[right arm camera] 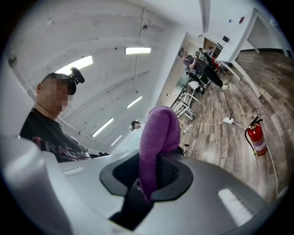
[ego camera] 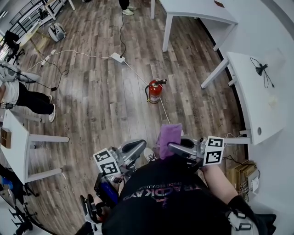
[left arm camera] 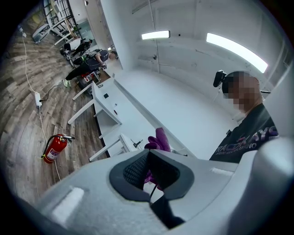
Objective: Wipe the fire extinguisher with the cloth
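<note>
While I hold both arms level in front of me, my right tongs (right arm camera: 154, 160) are pinching the purple cloth (right arm camera: 158, 133). The pads stand partway apart with the fabric bunched between them. A thick fold sticks up out of the jaws and curls over at its top.

My left tongs (left arm camera: 147, 155) are pressed fully together, pad against pad, and they hold nothing. The purple I see just past their tips is that same cloth in the other tongs. The two tools sit near each other, tips angled inward, the left at my seven o'clock and the right at my five.

Looking out from there, the red fire extinguisher (ego camera: 155, 92) stands upright on the wooden floor (ego camera: 92, 105) at my twelve o'clock. It is well apart from both tongs and nothing touches it. A white cord (ego camera: 138, 73) runs past its base to a power strip (ego camera: 117, 57) further out at eleven o'clock.

A white table (ego camera: 255, 105) sits at two o'clock and another (ego camera: 197, 11) at one o'clock, further back. A person (ego camera: 27, 98) is by the desk edge over at nine o'clock.
</note>
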`<state>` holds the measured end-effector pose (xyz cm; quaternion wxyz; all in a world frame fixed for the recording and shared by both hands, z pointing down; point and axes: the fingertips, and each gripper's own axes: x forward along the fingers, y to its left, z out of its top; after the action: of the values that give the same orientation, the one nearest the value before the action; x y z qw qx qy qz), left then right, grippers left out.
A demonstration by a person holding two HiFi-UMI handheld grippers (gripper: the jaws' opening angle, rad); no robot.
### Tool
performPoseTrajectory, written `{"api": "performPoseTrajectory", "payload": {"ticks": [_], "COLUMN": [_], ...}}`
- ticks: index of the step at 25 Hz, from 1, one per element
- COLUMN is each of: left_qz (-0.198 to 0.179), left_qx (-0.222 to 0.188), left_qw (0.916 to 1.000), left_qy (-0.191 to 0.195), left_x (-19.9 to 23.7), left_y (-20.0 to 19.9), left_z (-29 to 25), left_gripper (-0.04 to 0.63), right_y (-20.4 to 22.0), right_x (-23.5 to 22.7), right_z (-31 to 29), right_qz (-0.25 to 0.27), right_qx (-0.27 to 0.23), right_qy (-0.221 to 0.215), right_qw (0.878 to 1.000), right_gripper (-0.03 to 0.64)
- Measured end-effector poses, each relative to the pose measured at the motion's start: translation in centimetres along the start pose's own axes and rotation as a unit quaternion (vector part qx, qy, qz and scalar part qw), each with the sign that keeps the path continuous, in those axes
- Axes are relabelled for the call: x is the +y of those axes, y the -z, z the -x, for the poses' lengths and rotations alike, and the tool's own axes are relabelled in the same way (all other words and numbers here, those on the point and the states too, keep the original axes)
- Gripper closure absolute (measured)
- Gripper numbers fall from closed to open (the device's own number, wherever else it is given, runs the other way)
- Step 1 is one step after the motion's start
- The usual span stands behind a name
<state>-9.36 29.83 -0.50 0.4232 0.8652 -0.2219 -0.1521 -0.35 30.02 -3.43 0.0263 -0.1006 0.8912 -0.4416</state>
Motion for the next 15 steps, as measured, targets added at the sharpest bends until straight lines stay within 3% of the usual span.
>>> {"api": "performPoseTrajectory", "payload": {"ticks": [7, 15], "left_qz": [0.000, -0.002], "left_qx": [-0.002, -0.009], "left_qw": [1.0000, 0.9999], "left_qy": [0.009, -0.004], "left_x": [0.3, 1.3], "left_y": [-0.6, -1.9], "left_z": [-0.3, -1.0], "left_gripper": [0.600, 0.600], "right_y": [-1.3, -3.0], "right_x": [-1.4, -3.1], "right_z": [0.4, 0.5], "right_qz": [0.021, 0.009], "right_qx": [-0.014, -0.011], "right_qy": [0.056, 0.056], "right_qw": [0.998, 0.998], "right_gripper": [0.543, 0.545]}}
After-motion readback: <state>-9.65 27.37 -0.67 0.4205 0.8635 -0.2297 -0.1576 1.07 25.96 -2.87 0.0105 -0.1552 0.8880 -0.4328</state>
